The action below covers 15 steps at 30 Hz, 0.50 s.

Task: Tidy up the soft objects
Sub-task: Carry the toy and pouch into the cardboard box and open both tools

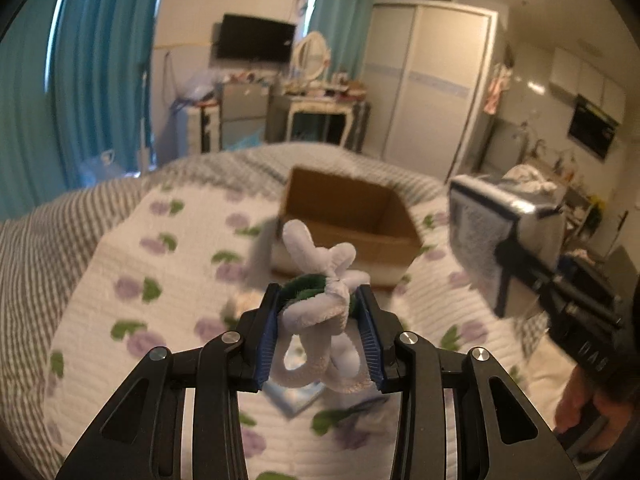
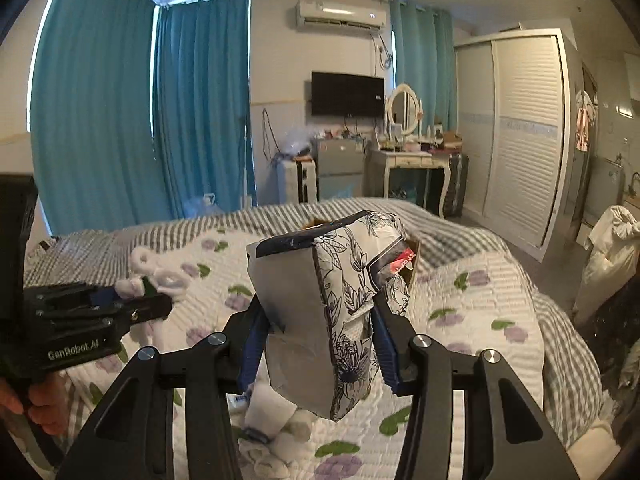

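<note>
Box (image 1: pixel 352 216), cardboard, open-topped, sits on the bed (image 1: pixel 100 248); both loads look bound for it, I judge.

Left claw (image 1: pixel 320 332): blue pads clamped on a white plush toy (image 1: pixel 320 316) with a green patch, loops of it bulging out front and back of the jaws. Held clear of the quilt. From this claw the box lies at 12 o'clock, straight along the fingers, its near wall just past the toy's ears. Box mouth faces up, long side running across the view.

Right claw (image 2: pixel 320 344): pads clamped on the lower half of a floral soft tissue pack (image 2: pixel 340 308), which stands tilted, long axis roughly upright. The pack hides nearly all of the box; only a brown corner shows at about 1 o'clock behind it. Rolled white soft items (image 2: pixel 276 420) lie on the quilt beneath this claw.

Judgement: left claw is the nearer and squarely lined up; it would need only to go forward and let go over the opening. Right claw should hold off or come in from 3 o'clock of the box to avoid crowding.
</note>
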Tool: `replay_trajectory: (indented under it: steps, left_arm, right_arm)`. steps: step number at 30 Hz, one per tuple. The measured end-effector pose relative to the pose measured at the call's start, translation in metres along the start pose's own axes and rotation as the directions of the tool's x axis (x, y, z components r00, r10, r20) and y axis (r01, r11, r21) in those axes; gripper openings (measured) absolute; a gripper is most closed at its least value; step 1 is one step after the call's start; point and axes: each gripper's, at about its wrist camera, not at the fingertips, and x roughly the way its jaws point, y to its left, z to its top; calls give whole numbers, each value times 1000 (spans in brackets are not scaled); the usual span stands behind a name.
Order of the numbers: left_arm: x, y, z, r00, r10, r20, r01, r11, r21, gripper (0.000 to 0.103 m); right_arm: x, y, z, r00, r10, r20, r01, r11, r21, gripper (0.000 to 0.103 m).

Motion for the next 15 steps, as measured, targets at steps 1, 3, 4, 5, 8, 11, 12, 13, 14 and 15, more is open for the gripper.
replay_trajectory:
  steps: [1,3,4,5,8,11,12,13,14,15]
  left_arm:
    - [0,-2,8,1000,-18,3,18,1000,-3,36]
    - [2,-6,22,999,-47,12,48,999,-4,36]
    - [3,-9,31,998,-61,22,61,998,2,36]
    - [6,-11,38,997,-65,28,65,998,8,36]
    - [20,-15,61,997,-60,42,58,998,29,36]
    - [39,-18,82,998,-42,48,40,998,51,36]
    - [47,-19,91,998,-31,51,28,998,61,36]
    - [54,-18,96,998,-29,51,25,998,65,36]
    - [65,-18,104,998,-32,47,29,997,69,36]
    - [76,-18,110,999,-32,43,29,997,72,36]
  right_arm:
    - [0,-1,5,1000,9,8,-9,1000,1,47]
    - [-1,-3,13,1000,-2,23,2,1000,-12,47]
    - [0,-4,19,999,-14,37,15,1000,-22,47]
    - [1,-6,24,999,-18,47,19,1000,-24,47]
    - [10,-17,43,998,2,69,-1,1000,-10,47]
    - [30,-28,62,997,22,76,-23,1000,6,47]
    - [39,-31,69,997,28,76,-28,1000,10,47]
    - [49,-35,75,997,33,73,-34,999,13,47]
    - [61,-40,81,997,39,67,-40,999,18,47]
    - [71,-44,85,997,44,59,-45,999,26,47]
